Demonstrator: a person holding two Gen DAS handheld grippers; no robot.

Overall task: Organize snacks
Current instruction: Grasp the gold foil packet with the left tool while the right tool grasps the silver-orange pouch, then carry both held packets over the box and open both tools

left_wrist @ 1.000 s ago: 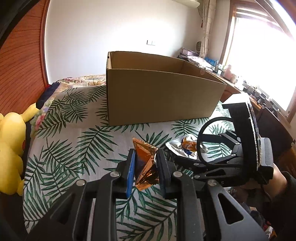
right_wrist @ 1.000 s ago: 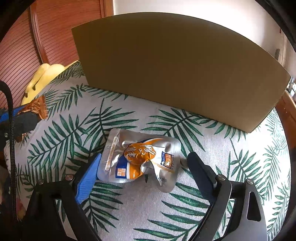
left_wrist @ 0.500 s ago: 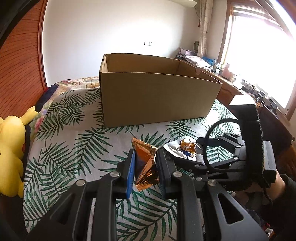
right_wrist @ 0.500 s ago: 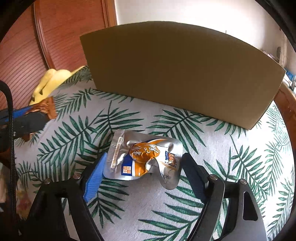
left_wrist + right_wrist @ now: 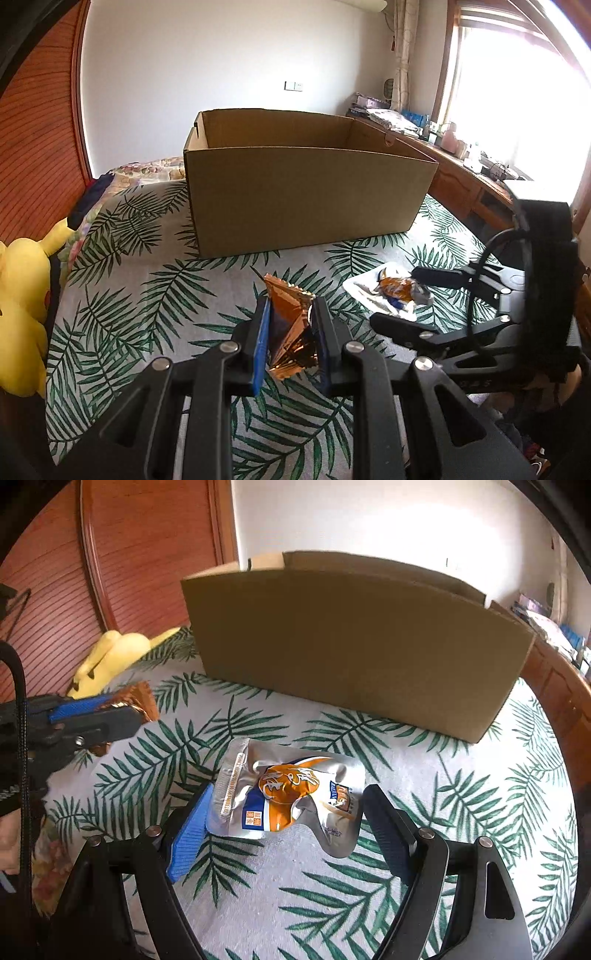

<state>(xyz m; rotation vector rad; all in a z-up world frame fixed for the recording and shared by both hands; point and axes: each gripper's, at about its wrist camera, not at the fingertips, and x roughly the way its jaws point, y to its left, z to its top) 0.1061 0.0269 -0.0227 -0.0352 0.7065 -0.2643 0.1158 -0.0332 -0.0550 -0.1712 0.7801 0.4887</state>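
Observation:
My left gripper is shut on a copper-orange foil snack packet and holds it above the leaf-print bedspread; the packet also shows in the right wrist view. My right gripper is open, its fingers on either side of a silver and orange snack pouch that lies on the bedspread. The pouch also shows in the left wrist view. An open brown cardboard box stands behind both; it shows in the right wrist view too. I cannot see its floor.
A yellow plush toy lies at the bed's left edge, also in the right wrist view. A wooden headboard is behind it. A cluttered wooden desk stands by the window at right.
Both grippers have risen, so the box's open top now shows. The right gripper's fingers have drawn in around the pouch. The left grip on the foil packet is unchanged.

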